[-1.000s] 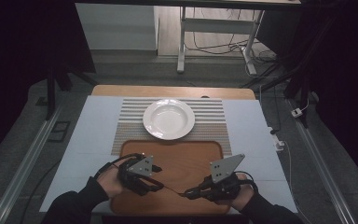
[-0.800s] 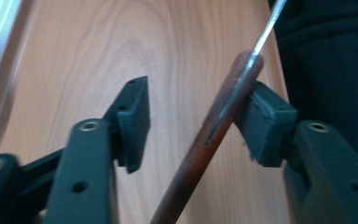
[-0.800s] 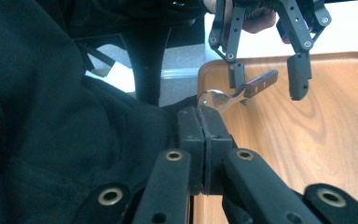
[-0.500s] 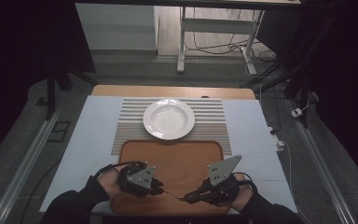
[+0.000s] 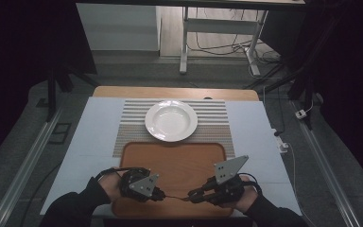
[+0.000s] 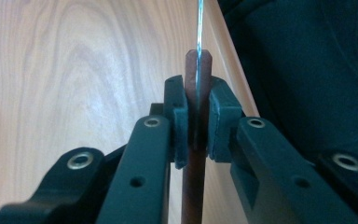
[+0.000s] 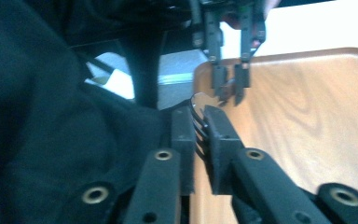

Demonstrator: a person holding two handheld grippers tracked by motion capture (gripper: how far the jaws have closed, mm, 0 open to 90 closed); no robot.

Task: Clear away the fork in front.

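Handover looks to be the step in hand: over the near edge of the smooth wooden tray (image 5: pixel 170 161), the left gripper (image 6: pixel 196 116), whose jaws have just been closing, is clamped on the reddish-brown handle of a fork (image 6: pixel 196 154). The right gripper (image 7: pixel 200 126) has its pads around the thin metal tines, its jaws having just been opening. Next, I'd judge, the right must let go fully, so the left can carry it toward the glossy white plate (image 5: pixel 171 120) on the ribbed placemat (image 5: pixel 127 130).

Dim room, table lit from above.
High view dark at edges; both gripper views blurred close up, right one hazier.
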